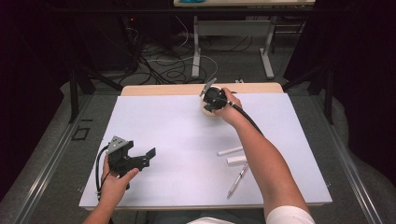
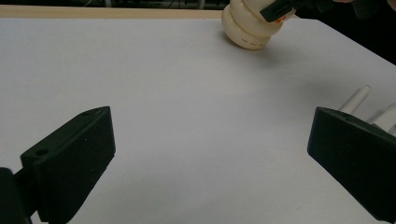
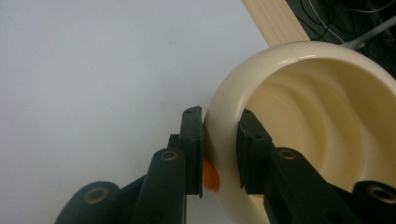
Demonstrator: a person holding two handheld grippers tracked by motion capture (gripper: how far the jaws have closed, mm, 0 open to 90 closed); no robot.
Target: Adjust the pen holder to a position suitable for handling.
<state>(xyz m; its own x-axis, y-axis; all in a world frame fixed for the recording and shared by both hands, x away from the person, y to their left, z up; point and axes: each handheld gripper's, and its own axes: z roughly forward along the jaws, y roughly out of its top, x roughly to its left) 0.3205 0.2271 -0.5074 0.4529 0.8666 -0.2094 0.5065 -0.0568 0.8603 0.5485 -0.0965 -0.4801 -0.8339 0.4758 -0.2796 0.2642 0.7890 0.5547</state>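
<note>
The cream ridged cup [image 3: 299, 121] stands near the far edge of the white table [image 1: 177, 140], at about one o'clock from its middle, and the right gripper [image 3: 219, 149] is clenched on its rim, one jaw outside the wall and one inside. So the grasp looks made, with lifting or moving the cup left to do. At seven o'clock the left gripper [image 1: 135, 158] hovers released, while the pens [image 1: 236, 161] at four o'clock lie untouched.
</note>
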